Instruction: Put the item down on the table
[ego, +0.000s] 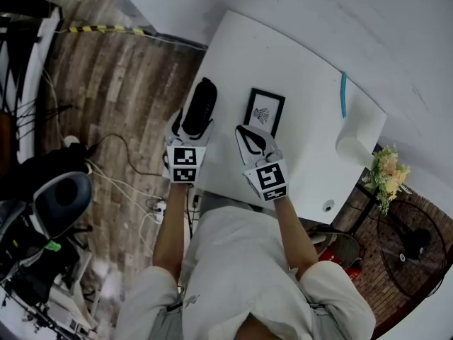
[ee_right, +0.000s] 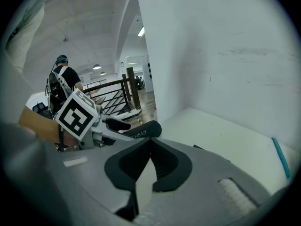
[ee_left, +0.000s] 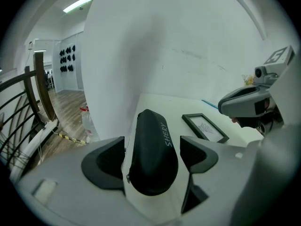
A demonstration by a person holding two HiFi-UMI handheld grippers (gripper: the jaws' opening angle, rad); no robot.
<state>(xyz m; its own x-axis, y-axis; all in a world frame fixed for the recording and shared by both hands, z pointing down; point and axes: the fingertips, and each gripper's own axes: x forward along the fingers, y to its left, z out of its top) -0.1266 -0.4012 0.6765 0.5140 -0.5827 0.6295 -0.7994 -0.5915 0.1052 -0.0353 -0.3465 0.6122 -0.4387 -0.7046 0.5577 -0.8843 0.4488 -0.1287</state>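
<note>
White table point(ego: 311, 119) below me. My left gripper point(ego: 190, 129) is clamped on the black case point(ego: 200, 103), low over the table's left edge; touching down or not, I can't tell. So letting go is what's left, I reckon. Right gripper point(ego: 253, 142): jaws pressed together, empty, near the picture frame point(ego: 265, 112).

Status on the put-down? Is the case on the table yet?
Done: the black case is positioned at the left edge of the white table, beside the picture frame.
In hand: the left gripper is clamped on it, and it looks held above the surface, not resting. The right gripper is shut and empty.
Left: lower it, open the jaws, back off.
</note>
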